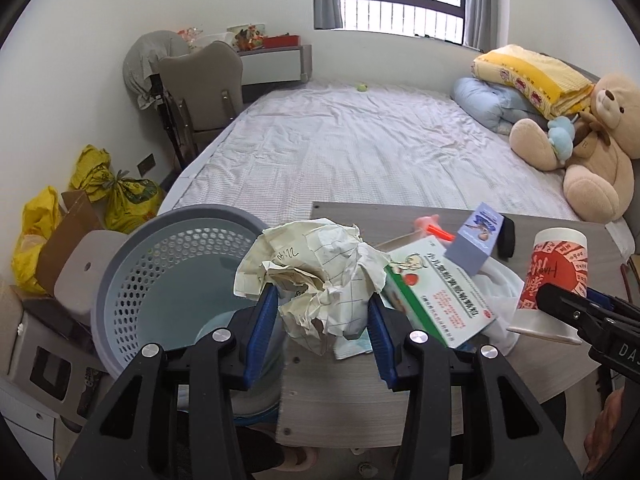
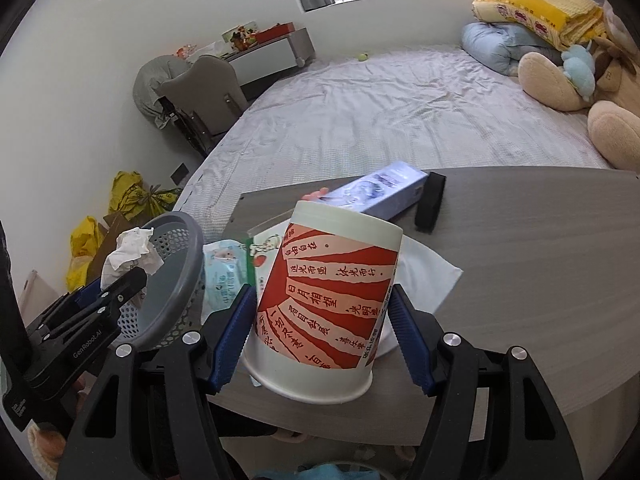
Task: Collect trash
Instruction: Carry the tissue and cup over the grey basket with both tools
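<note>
basket (image 1: 120,280) left of table (image 1: 540,364), bed (image 1: 340,140) behind

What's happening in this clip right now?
A person is clearing trash off a table with two handheld grippers. The left gripper is clamped on a crumpled paper ball, near the grey perforated bin beside the table. The right gripper is closed around an upside-down paper cup.
</note>
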